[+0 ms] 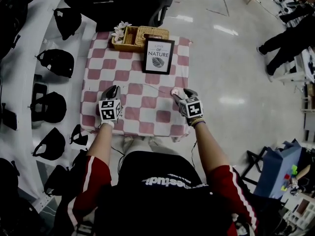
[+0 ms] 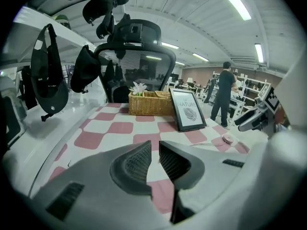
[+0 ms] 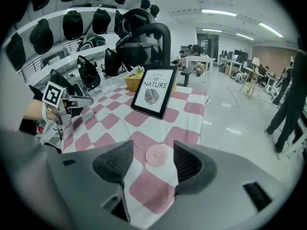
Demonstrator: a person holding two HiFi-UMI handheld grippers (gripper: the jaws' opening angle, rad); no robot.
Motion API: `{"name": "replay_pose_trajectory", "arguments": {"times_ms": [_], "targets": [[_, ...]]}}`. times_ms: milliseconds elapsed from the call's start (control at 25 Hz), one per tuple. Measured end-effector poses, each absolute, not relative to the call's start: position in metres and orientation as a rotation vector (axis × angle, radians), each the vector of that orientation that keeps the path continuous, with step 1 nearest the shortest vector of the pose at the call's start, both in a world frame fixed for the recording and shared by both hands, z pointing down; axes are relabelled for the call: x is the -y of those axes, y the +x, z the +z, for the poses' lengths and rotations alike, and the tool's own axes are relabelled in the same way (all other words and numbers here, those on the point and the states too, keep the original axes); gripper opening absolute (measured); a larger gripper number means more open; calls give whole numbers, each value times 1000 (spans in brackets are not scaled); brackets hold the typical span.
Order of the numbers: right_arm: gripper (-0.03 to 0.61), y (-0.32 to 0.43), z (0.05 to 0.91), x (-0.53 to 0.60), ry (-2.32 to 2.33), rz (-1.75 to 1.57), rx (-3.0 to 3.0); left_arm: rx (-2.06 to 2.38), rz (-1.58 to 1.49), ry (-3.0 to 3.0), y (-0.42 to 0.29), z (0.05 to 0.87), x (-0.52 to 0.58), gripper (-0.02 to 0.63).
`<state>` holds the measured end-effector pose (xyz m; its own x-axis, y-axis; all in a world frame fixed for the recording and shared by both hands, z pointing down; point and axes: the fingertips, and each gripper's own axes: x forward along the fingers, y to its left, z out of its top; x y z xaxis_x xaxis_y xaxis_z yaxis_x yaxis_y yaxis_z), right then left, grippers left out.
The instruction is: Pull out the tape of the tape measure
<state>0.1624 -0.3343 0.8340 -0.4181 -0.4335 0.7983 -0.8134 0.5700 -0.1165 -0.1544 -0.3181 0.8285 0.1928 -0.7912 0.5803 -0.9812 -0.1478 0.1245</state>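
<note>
The tape measure (image 3: 158, 155) is a small round pink disc lying on the pink-and-white checked cloth (image 3: 144, 190), near the table's right edge (image 1: 175, 91). A thin line of tape (image 3: 122, 123) curves from it leftward over the cloth. My right gripper (image 3: 153, 148) stands open just above the disc, one finger on each side, pads apart from it. My left gripper (image 2: 155, 152) hovers over the cloth's left part (image 1: 113, 89), its jaws a narrow gap apart with nothing between them. From the left gripper view the disc (image 2: 228, 139) lies far to the right.
A framed "Nature" picture (image 1: 158, 56) stands mid-table, with a wicker basket (image 1: 139, 37) and white flower behind it. A black office chair (image 1: 133, 6) sits beyond the table. Shelves with black bags (image 1: 51, 107) line the left. A person (image 1: 285, 43) stands at the far right.
</note>
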Motion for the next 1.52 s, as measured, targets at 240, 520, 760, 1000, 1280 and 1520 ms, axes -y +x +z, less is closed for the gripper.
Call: {"name": "replay_pose_trajectory", "arguments": {"times_ms": [240, 520, 760, 1000, 1280, 1520], "targets": [[255, 167, 832, 335, 1015, 663, 2069, 1651, 501, 2016, -155, 817, 320, 40], [252, 167, 825, 330, 1022, 654, 2068, 1643, 477, 2045, -146, 803, 323, 40], [249, 171, 825, 328, 1024, 655, 2070, 1646, 466, 2048, -137, 794, 320, 40], [250, 173, 820, 331, 1032, 669, 2084, 1645, 447, 2058, -127, 779, 320, 40], [249, 164, 807, 331, 1065, 682, 2101, 1647, 397, 2088, -126, 754, 321, 40], [249, 155, 793, 326, 1085, 695, 2120, 1656, 366, 2120, -130, 729, 317, 39]]}}
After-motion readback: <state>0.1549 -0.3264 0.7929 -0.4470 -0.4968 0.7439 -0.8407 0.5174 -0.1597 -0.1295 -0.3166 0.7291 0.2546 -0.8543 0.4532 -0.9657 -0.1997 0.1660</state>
